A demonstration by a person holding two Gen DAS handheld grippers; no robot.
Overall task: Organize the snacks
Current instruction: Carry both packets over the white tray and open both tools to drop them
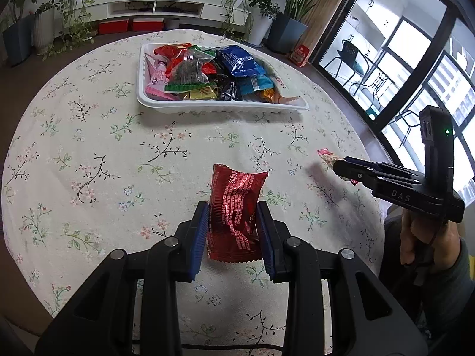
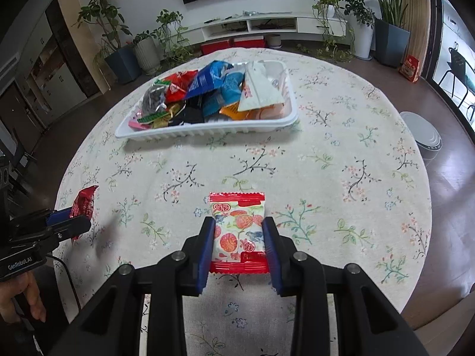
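My left gripper (image 1: 233,222) is shut on a shiny red snack packet (image 1: 236,207), held above the near part of the round table. My right gripper (image 2: 239,240) is shut on a white packet with red ends and a fruit print (image 2: 237,231). A white tray (image 1: 219,107) heaped with several mixed snack packets sits at the far side of the table; it also shows in the right wrist view (image 2: 207,129). In the left wrist view the right gripper (image 1: 338,164) shows at the right. In the right wrist view the left gripper (image 2: 78,221) shows at the left.
The table has a floral cloth (image 1: 89,148). Potted plants (image 2: 118,41) and a low white TV shelf (image 2: 261,26) stand behind it. A white round bin (image 2: 424,136) stands on the floor at the right. Glass doors (image 1: 400,59) lie to the right.
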